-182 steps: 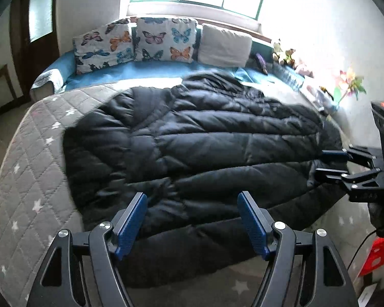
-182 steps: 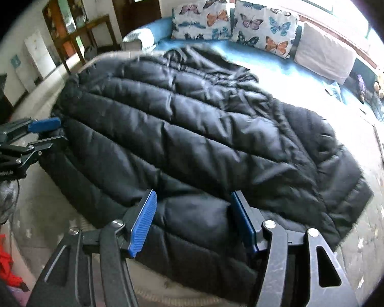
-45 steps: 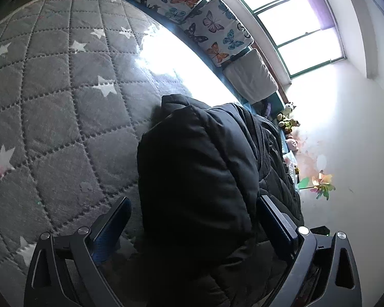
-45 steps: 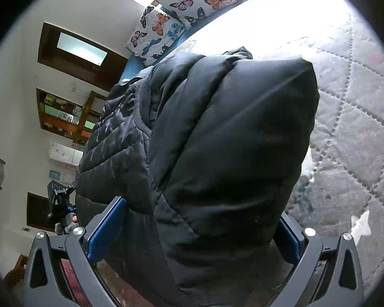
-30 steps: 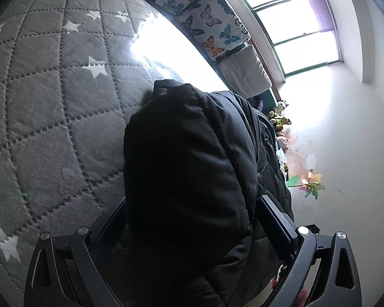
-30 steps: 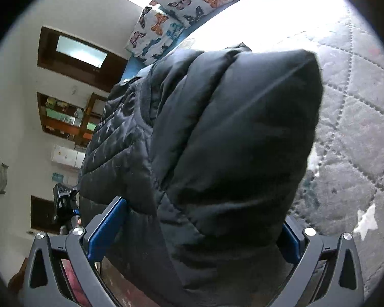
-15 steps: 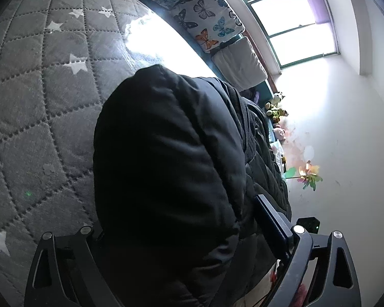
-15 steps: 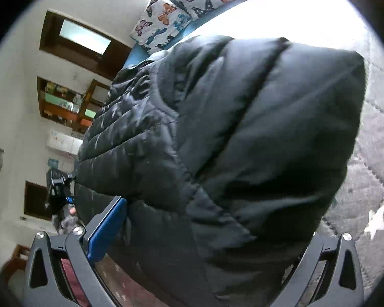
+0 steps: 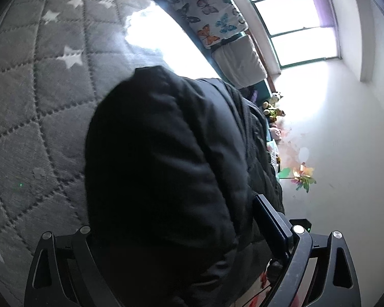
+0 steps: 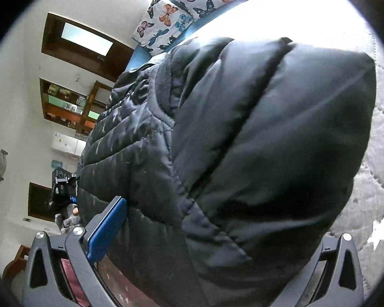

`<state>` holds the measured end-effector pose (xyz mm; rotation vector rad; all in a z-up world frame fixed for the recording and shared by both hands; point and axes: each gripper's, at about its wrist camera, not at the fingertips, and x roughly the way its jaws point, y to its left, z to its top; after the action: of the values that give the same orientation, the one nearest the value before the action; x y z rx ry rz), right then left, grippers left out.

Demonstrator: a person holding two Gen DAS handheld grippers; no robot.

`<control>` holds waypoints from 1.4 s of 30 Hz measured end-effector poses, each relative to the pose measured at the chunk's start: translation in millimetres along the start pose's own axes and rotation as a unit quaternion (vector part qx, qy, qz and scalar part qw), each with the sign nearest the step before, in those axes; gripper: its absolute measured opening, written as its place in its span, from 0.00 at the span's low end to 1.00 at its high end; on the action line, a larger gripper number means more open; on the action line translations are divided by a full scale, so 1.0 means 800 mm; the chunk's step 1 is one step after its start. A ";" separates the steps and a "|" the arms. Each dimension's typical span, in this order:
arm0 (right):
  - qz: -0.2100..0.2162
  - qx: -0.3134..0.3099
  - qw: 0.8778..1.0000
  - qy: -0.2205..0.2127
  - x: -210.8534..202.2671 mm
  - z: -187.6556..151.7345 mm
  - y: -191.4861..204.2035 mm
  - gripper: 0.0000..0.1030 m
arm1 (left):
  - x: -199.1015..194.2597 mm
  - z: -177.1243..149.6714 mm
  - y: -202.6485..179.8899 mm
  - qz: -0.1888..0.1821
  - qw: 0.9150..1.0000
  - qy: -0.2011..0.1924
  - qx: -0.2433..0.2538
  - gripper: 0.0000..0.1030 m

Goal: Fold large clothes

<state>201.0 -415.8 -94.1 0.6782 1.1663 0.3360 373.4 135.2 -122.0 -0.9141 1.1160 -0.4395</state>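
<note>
The black puffer jacket lies on the grey star-quilted bed cover. In the left wrist view one thick end of it bulges up between the fingers of my left gripper. The jaws stand wide open around it; the left finger is hidden behind the fabric. In the right wrist view the jacket fills most of the picture. My right gripper straddles its other end, also wide open, with only the blue left pad showing. The left gripper appears far off at the jacket's other end.
Butterfly cushions and a white pillow line the bed's far side under the window. Soft toys and a paper flower sit by the wall. Wooden shelves stand across the room. Grey bed cover lies bare beside the jacket.
Both grippers have pushed further onto the jacket's ends. The padded fabric now bulges higher between the fingers, hiding the left gripper's left pad and the right gripper's right pad.
</note>
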 end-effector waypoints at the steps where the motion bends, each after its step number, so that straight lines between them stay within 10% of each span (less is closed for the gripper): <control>1: 0.004 -0.008 1.000 -0.002 -0.002 -0.001 0.004 1.00 | -0.001 -0.002 -0.008 0.001 1.000 -0.001 0.014 0.96; 42: 0.046 0.007 0.999 0.008 -0.008 -0.013 -0.013 0.91 | 0.038 0.039 -0.030 0.036 0.997 0.054 0.036 0.90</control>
<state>188.4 -424.1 -98.4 0.7440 1.1553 0.4124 416.9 112.2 -115.2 -0.7924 1.2198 -0.4711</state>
